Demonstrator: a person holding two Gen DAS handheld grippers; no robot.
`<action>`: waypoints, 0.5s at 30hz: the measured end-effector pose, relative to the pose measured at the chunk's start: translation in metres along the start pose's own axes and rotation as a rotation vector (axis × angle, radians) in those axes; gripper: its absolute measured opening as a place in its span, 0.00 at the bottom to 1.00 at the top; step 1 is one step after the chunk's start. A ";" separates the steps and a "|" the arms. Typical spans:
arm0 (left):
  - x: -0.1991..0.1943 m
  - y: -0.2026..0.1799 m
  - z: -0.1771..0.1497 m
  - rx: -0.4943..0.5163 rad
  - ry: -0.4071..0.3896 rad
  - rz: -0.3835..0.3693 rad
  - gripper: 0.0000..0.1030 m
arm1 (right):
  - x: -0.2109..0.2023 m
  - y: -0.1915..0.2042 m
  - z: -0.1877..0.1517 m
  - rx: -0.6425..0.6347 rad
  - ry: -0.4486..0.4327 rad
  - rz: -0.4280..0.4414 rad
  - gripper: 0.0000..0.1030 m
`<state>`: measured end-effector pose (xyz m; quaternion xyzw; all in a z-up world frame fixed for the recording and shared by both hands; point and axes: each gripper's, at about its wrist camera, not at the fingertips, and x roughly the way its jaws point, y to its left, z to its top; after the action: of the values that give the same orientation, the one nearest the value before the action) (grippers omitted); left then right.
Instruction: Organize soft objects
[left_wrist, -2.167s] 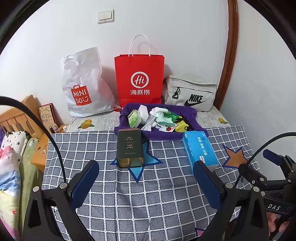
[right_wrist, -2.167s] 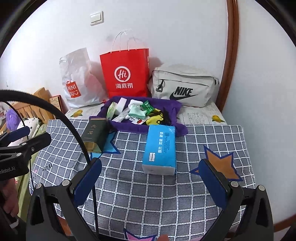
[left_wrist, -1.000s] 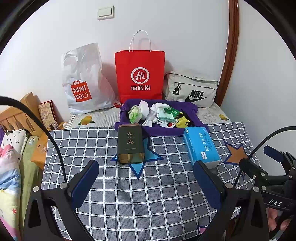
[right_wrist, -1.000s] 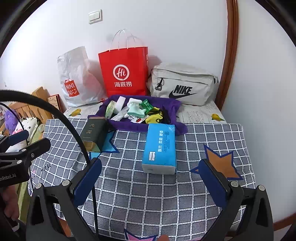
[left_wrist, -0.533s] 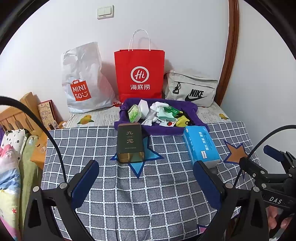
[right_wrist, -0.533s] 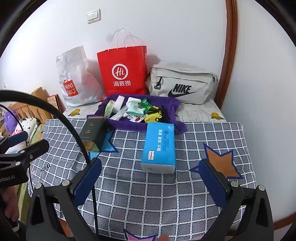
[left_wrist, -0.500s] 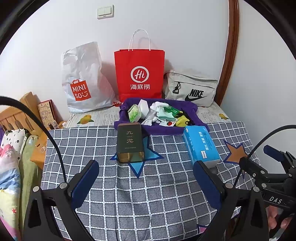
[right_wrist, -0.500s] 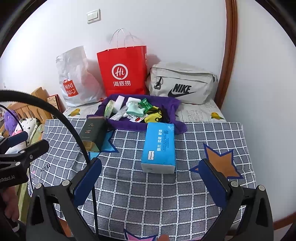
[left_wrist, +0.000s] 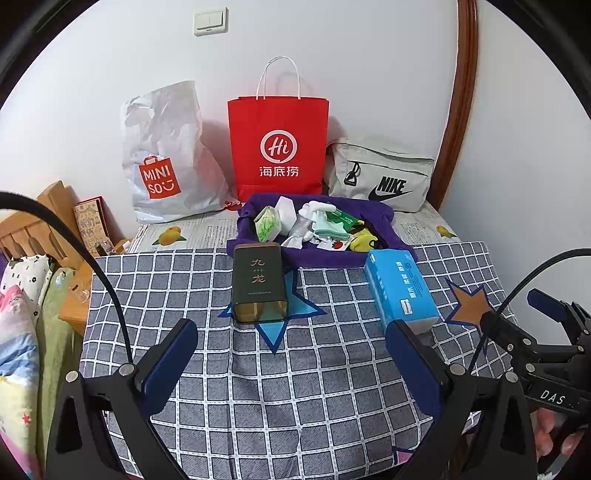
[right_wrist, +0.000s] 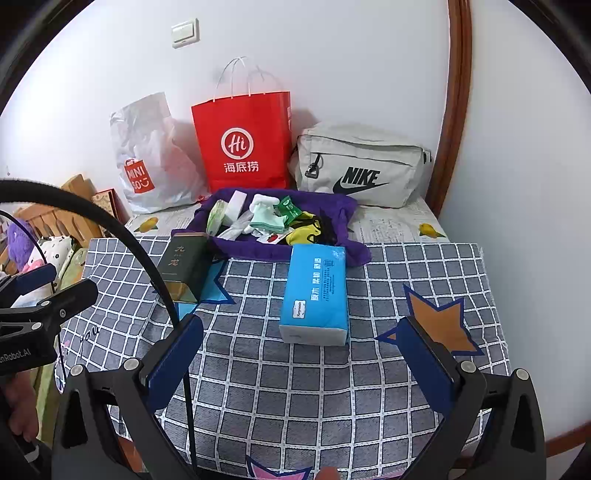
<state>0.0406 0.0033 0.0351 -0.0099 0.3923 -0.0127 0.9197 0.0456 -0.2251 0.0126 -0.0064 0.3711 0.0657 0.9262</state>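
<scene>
Both claws, the left claw (left_wrist: 291, 363) and the right claw (right_wrist: 301, 356), hang wide apart and hold nothing. One blue tissue pack (right_wrist: 316, 295) lies mid-frame on the checked surface (right_wrist: 332, 387), outside the purple tray (left_wrist: 373, 214). The tray holds maybe six small soft things, too jumbled to count. One dark tin (left_wrist: 258, 282) lies beside it.

You have bare grey checked tablecloth (left_wrist: 295, 387) straight ahead of both grippers. At twelve o'clock from your left gripper (left_wrist: 291, 354) a dark green rectangular tin (left_wrist: 258, 282) lies in the way. A blue soft tissue pack (right_wrist: 316, 291) lies at twelve o'clock from your right gripper (right_wrist: 299, 354). Between tin and pack an open lane runs to the purple fabric tray (left_wrist: 384, 218). Behind it, a red paper bag (left_wrist: 277, 144) and grey Nike pouch (left_wrist: 380, 173) close off the wall.
</scene>
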 end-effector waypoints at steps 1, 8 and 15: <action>0.000 0.000 0.000 0.001 0.000 -0.002 1.00 | 0.000 0.000 0.000 0.000 -0.001 -0.001 1.00; 0.001 0.001 -0.001 -0.003 0.004 -0.007 1.00 | -0.001 -0.002 0.000 0.008 -0.002 -0.005 1.00; 0.004 0.002 -0.001 -0.007 0.011 -0.005 0.99 | -0.001 -0.004 0.000 0.016 -0.003 -0.008 1.00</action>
<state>0.0423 0.0048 0.0315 -0.0140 0.3972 -0.0136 0.9175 0.0453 -0.2292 0.0137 -0.0004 0.3704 0.0591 0.9270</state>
